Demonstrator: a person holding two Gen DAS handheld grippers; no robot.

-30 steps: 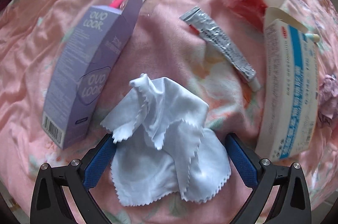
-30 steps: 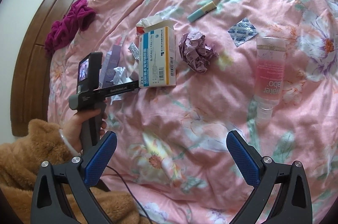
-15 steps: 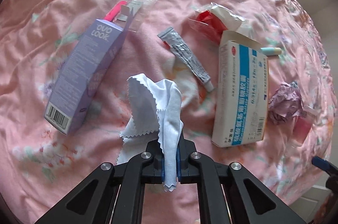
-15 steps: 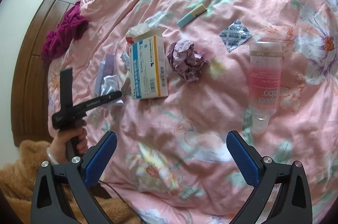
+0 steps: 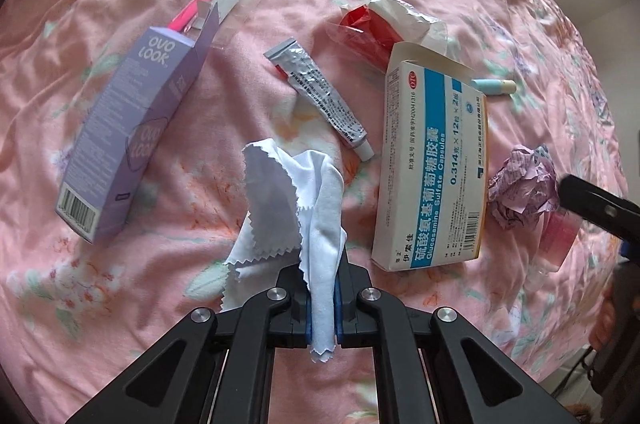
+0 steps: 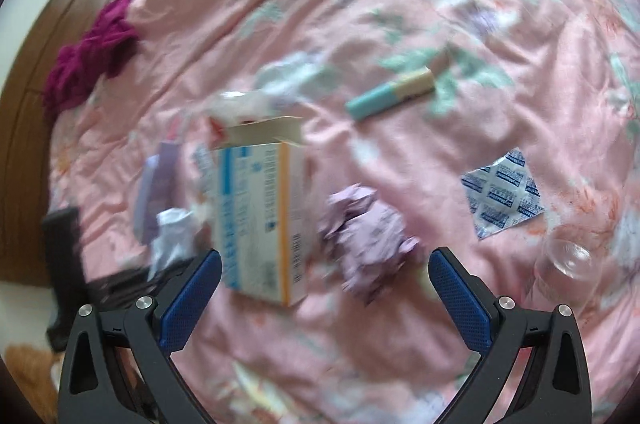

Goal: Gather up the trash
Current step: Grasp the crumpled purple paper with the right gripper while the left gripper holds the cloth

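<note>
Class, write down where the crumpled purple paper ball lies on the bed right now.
In the right wrist view the crumpled purple paper ball lies on the pink bedspread, just right of the white and blue medicine box.

My right-wrist view is smeared: the print on the capsule box (image 6: pixel 260 220) is unreadable there, and the crumpled purple paper (image 6: pixel 370 236) has no clear edges. The pink bottle (image 6: pixel 568 258) is partly hidden behind my right finger. In my left-wrist view, my closed pads cover a strip of the white cloth (image 5: pixel 296 200). The capsule box (image 5: pixel 434 172) hides part of the blue-and-cream tube (image 5: pixel 494 86). My right gripper (image 5: pixel 596 206) is cut off by the frame edge and covers most of the pink bottle (image 5: pixel 558 236).
</note>
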